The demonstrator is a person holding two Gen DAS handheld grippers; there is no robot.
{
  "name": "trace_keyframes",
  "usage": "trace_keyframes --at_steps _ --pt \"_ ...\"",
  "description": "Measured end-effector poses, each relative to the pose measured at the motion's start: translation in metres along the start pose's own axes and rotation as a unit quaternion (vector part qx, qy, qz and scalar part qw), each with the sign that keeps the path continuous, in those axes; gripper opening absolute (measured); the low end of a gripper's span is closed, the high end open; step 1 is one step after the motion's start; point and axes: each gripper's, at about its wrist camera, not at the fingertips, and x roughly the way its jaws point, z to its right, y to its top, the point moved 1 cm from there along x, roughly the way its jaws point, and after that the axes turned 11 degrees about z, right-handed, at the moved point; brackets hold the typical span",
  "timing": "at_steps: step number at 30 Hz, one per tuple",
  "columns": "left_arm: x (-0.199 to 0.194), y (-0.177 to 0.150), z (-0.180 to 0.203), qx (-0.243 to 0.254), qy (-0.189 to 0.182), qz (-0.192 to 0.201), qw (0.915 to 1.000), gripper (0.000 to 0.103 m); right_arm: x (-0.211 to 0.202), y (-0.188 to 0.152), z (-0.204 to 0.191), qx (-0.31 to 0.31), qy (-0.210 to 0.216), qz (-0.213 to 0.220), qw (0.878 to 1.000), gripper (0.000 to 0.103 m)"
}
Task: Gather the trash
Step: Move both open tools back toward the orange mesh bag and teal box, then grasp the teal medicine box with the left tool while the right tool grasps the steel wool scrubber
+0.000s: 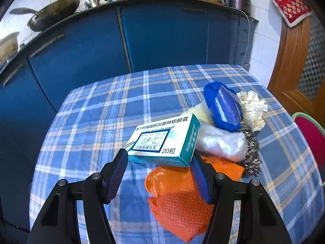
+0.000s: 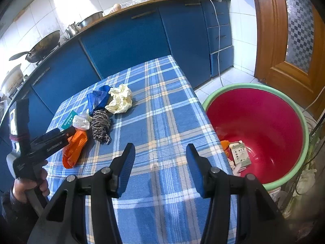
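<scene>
One teal-and-white cardboard medicine box [image 1: 162,140] lies on the plaid-clothed counter [image 1: 113,101], atop one orange mesh bag [image 1: 178,199], between the left gripper [image 1: 160,174] fingers, spread just clear of its ends. Beside it: one steel-wool scourer [image 2: 100,126], one crumpled cream wad [image 2: 119,99]. The right gripper [image 2: 160,170] fingers stand part-spread, empty, near one red basin [image 2: 264,122].

On the table [image 2: 162,105], the trash forms 1 cluster: the medicine box [image 1: 162,140] rests on the mesh bag [image 1: 178,199], with the plastic wrap [image 1: 221,144], scourer [image 2: 100,125] and crumpled paper [image 2: 120,99] beyond. The basin [image 2: 284,105] stands beside the table's right edge.
</scene>
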Motion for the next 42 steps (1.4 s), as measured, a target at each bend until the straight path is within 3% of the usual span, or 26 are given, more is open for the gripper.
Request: trace_keyframes --at_steps 5,7,12,18,23,32,42 --pt "0.0 0.005 0.007 0.042 0.006 0.028 0.9987 0.063 0.002 -0.002 -0.001 -0.001 0.001 -0.004 1.0 0.054" --pt "0.0 0.006 0.01 0.052 -0.001 0.036 0.998 0.043 0.003 -0.002 -0.001 0.0 0.002 -0.006 1.0 0.054" --pt "-0.006 0.012 0.011 0.068 0.009 0.059 0.9959 0.03 0.004 -0.004 -0.003 -0.002 0.003 -0.009 1.0 0.054" --pt "-0.016 0.019 -0.006 0.033 0.007 0.071 0.9969 0.024 0.009 -0.003 -0.009 -0.007 0.007 -0.015 1.0 0.054" --pt "-0.029 0.022 -0.03 -0.024 0.0 0.081 0.9964 0.023 0.016 -0.001 -0.021 -0.016 0.019 -0.019 1.0 0.054" --pt "-0.059 0.019 -0.07 -0.13 -0.04 0.102 0.9855 0.022 0.04 0.001 -0.049 -0.026 0.049 -0.036 0.998 0.054" --pt "-0.063 0.005 -0.087 -0.158 -0.064 0.094 0.9808 0.021 0.071 -0.001 -0.081 -0.037 0.064 -0.058 0.996 0.054"
